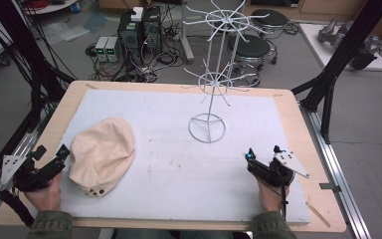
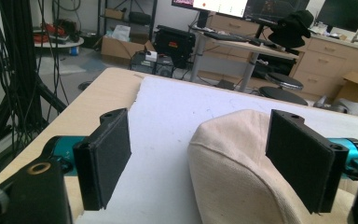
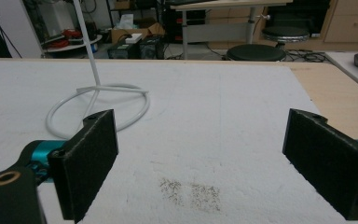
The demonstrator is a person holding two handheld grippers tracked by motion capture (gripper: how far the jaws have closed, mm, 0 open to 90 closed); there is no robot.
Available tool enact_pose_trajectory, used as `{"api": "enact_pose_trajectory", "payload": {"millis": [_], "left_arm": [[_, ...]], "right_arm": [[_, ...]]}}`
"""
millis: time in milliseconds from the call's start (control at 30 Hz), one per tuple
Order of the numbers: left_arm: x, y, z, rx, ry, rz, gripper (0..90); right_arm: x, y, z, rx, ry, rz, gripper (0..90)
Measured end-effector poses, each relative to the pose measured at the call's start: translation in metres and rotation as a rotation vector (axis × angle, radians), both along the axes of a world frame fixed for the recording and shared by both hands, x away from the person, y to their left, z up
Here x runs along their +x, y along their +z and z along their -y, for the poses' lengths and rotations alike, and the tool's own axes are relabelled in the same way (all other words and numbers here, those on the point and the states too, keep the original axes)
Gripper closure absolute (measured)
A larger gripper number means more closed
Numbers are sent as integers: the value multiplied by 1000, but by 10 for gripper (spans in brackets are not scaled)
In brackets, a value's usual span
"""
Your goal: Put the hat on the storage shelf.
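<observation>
Left tongs (image 2: 205,163) wide open (cap (image 2: 242,177) between, unheld) | right tongs (image 3: 214,163) open, empty

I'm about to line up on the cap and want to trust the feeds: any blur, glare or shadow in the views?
High view: even room light, soft shadows, slightly grainy; thin rack arms faint against floor clutter. Left gripper view: cap sharp, left claw pads in focus, background monitor blown out. Right gripper view: mat bright but textured, no glare; right claw crisp.
</observation>
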State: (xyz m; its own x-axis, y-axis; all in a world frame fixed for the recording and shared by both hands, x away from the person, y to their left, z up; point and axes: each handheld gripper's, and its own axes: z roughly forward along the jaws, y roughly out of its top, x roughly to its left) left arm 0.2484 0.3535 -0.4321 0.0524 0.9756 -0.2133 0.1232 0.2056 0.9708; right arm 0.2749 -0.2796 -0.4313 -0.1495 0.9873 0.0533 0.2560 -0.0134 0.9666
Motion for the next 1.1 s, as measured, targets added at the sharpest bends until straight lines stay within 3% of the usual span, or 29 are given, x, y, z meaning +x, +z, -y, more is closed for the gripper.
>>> {"api": "enact_pose_trajectory", "payload": {"millis": [633,900,1100], "left_arm": [[0,1,1,3,-6,1,222],[0,2,4,29,-7,1,222],[0,7,8,19,-22,12,221]], "right_arm": [[0,0,0,11,1,-13,93],[0,0,0,11,2,-11,93],[0,0,0,16,3,-15,93]]}}
